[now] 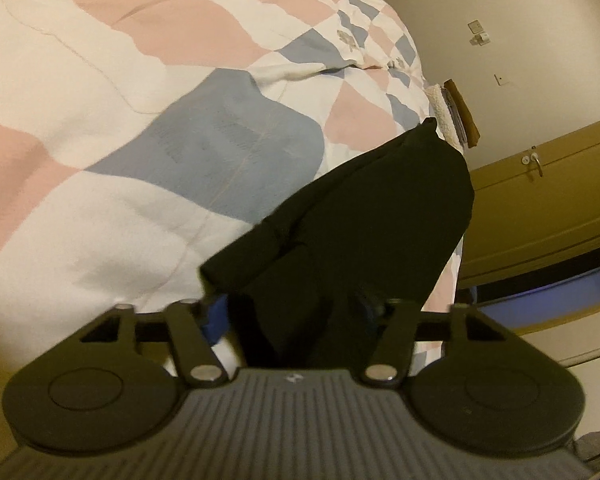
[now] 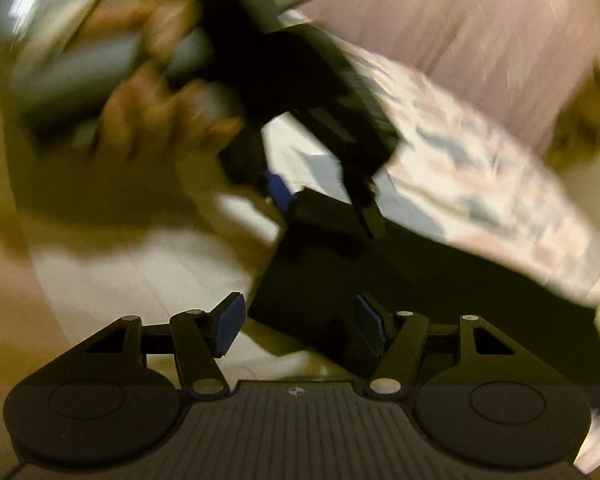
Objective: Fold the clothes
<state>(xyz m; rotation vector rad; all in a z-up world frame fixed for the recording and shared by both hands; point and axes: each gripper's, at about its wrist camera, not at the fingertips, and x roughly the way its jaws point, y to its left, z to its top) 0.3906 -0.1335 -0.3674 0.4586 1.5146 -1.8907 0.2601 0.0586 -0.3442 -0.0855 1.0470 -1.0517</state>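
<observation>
Two grippers are ours to work with, and beneath them spreads the bed (image 1: 100,140), its quilt checked in pink, grey-blue and cream, filling most of the left wrist view. Beyond its far edge we see a pale wall (image 1: 500,20) with a switch plate, and to the right a tan door (image 1: 540,208) with a small metal latch. Over the quilt hangs the black garment (image 1: 360,220), a dark bunched fold that runs down from near the bed's far edge straight into our left gripper (image 1: 296,312); cloth fills the gap between its blue pads, so we read it as pinching the garment, though the pads are mostly hidden by the fabric. From the right wrist view, heavily blurred, we see the same garment stretched across the bed towards our right gripper (image 2: 300,324), whose blue pads stand spread apart, the left pad clear of the cloth and the right one just at its edge, with a corner of the cloth between them. Higher up in that view a hand (image 2: 148,120) grips the left tool's handle.
</observation>
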